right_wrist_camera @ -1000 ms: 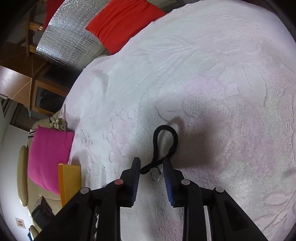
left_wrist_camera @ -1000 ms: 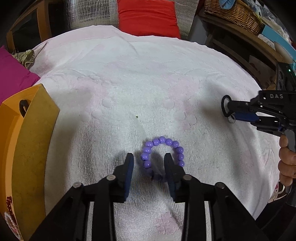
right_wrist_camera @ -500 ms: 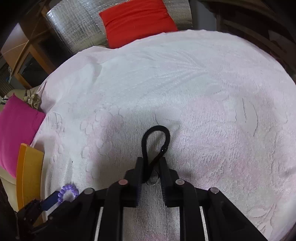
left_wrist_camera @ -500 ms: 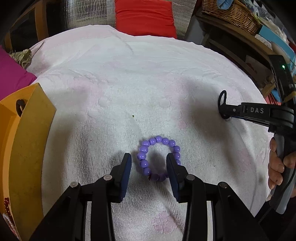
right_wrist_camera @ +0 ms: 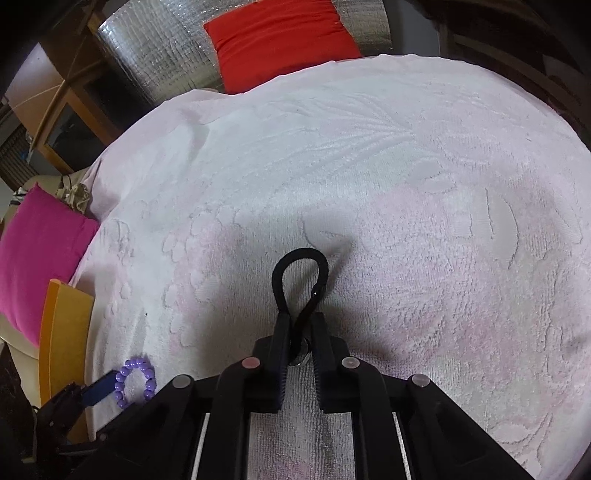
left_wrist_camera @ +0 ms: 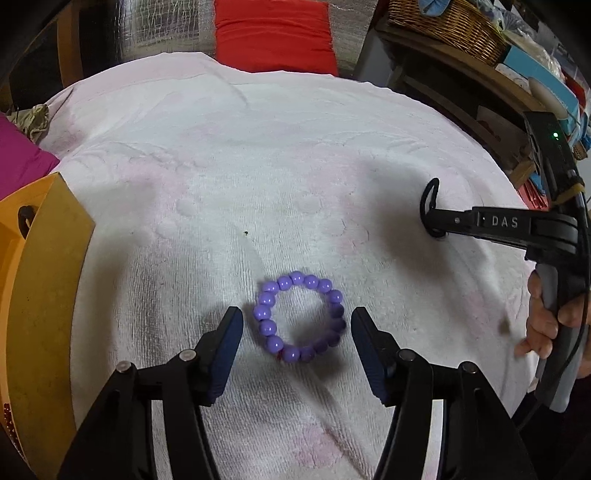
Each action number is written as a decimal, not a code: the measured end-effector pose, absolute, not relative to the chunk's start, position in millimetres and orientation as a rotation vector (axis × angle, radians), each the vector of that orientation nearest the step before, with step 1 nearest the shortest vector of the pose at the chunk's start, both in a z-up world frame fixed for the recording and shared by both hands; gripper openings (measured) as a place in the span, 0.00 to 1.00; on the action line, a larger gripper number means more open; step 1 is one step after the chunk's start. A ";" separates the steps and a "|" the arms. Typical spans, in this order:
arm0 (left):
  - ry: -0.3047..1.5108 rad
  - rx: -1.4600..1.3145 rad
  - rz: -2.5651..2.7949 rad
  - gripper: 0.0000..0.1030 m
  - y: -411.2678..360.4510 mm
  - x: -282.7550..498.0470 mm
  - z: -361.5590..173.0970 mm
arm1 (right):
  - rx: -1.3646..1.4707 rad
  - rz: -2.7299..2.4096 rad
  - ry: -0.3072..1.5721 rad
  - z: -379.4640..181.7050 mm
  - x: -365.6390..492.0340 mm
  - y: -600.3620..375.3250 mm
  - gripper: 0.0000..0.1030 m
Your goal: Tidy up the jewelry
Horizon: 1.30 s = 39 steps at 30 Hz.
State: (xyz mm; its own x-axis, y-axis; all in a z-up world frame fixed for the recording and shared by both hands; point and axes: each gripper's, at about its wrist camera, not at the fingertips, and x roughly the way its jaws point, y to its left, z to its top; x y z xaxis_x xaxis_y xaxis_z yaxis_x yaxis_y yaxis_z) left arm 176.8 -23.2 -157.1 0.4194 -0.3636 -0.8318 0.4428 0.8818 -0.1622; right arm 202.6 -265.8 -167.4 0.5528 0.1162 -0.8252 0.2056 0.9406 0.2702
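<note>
A purple bead bracelet (left_wrist_camera: 300, 318) lies flat on the white towel (left_wrist_camera: 258, 166). My left gripper (left_wrist_camera: 297, 321) is open, its fingers on either side of the bracelet and apart from it. The bracelet also shows small in the right wrist view (right_wrist_camera: 135, 380). My right gripper (right_wrist_camera: 300, 325) is shut on a black cord loop with a small metal ring (right_wrist_camera: 300, 273); the loop sticks out ahead of the fingertips just above the towel. The right gripper also shows in the left wrist view (left_wrist_camera: 436, 221) at the right, holding the cord loop (left_wrist_camera: 430, 201).
An orange box (left_wrist_camera: 40, 280) with a finger hole stands open at the left edge of the towel; it also shows in the right wrist view (right_wrist_camera: 62, 332). A magenta cushion (right_wrist_camera: 37, 251) lies beyond it. A red cushion (left_wrist_camera: 273, 33) and a wicker basket (left_wrist_camera: 443, 26) sit at the back.
My left gripper has opened wide and let go of the purple bracelet, which now lies round on the towel. My right gripper has closed on the black cord loop.
</note>
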 end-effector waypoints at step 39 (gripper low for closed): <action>0.822 0.048 -0.361 0.09 -7.1 152.7 -97.8 | 0.418 0.154 0.827 -135.0 182.6 -239.5 0.10</action>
State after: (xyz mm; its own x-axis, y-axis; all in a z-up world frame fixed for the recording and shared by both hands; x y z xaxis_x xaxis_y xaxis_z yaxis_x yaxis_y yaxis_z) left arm 152.7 -7.1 -97.8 0.6234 -0.2958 -0.7238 0.3324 0.9381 -0.0971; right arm 182.6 -239.5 -135.0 0.6716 0.2926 -0.6807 0.0286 0.9078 0.4184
